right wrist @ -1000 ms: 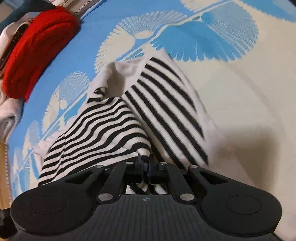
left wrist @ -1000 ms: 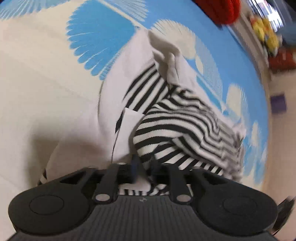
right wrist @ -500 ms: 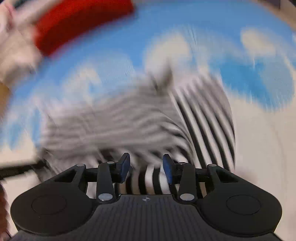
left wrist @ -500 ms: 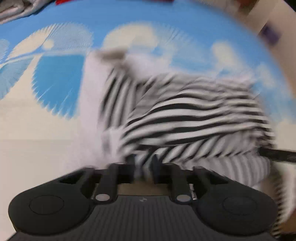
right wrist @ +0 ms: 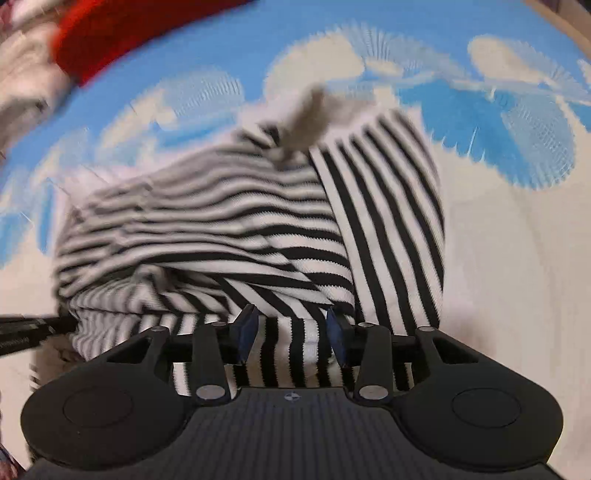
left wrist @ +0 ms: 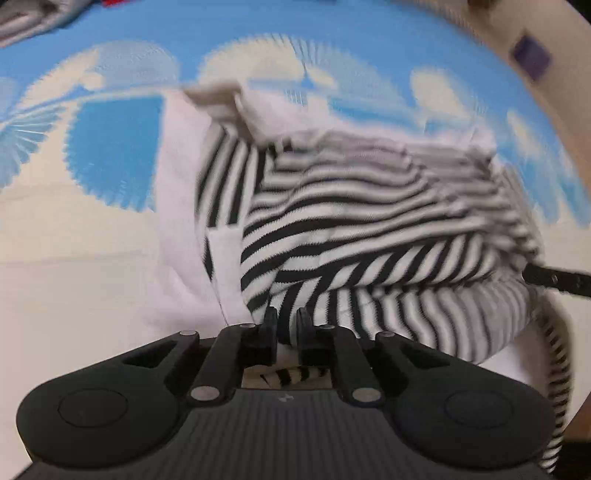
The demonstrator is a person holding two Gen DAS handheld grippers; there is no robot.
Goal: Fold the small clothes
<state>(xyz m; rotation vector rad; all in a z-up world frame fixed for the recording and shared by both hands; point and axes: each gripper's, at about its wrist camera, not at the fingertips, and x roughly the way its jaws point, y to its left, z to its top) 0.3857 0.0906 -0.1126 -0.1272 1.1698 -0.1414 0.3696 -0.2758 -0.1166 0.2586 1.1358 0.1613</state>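
A black-and-white striped garment (left wrist: 351,229) with white inner fabric lies bunched and partly folded on the blue-and-cream patterned surface (left wrist: 55,258). My left gripper (left wrist: 287,326) is nearly closed with striped cloth between its fingers at the garment's near edge. In the right wrist view the same garment (right wrist: 236,236) fills the middle. My right gripper (right wrist: 291,332) is open, its fingers spread over the striped edge without pinching it. The other gripper's finger shows at the frame edge in each view.
A red knitted item (right wrist: 122,40) and pale cloth (right wrist: 22,85) lie at the far left of the surface. A grey folded cloth (left wrist: 33,22) sits at the top left in the left wrist view. A purple object (left wrist: 532,59) lies beyond the surface's edge.
My right gripper has opened and let go of the striped garment. Both grippers have swung round, and the garment's striped layer now lies flatter and wider. The left gripper still pinches cloth.
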